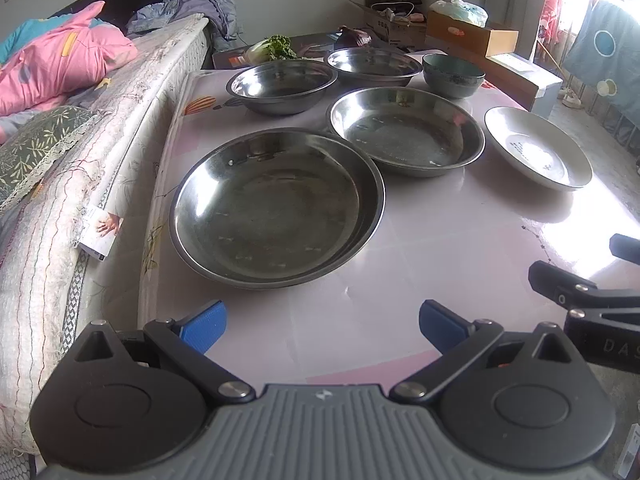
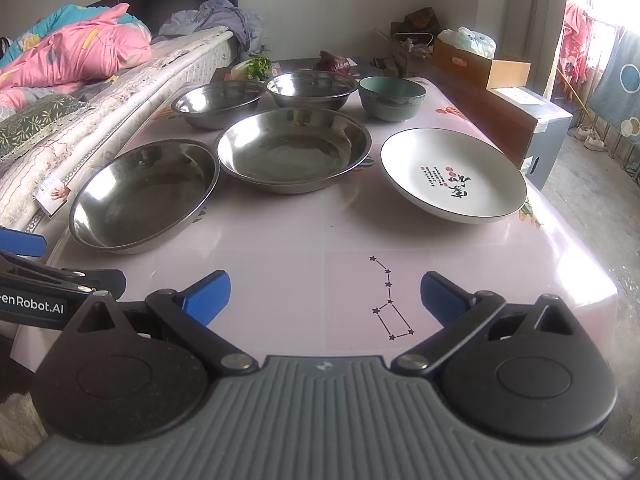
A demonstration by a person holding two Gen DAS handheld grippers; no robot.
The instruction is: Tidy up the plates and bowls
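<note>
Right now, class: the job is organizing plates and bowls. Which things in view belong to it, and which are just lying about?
Belong to the job:
- two steel plates
- two steel bowls
- teal bowl
- white plate

Just lying about:
- leafy greens
- purple cabbage
- cardboard boxes
- pink quilt

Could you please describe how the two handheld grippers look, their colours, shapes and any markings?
The left gripper and the right gripper look alike: a ribbed grey body, two rounded black housings with silver pivot bolts, black linkage arms, and flat blue textured fingers. A small pale emblem sits at the centre of each grey body. White lettering ending "Robot.AI" runs along the left gripper's side in the right wrist view. No cables or sleeves show.
</note>
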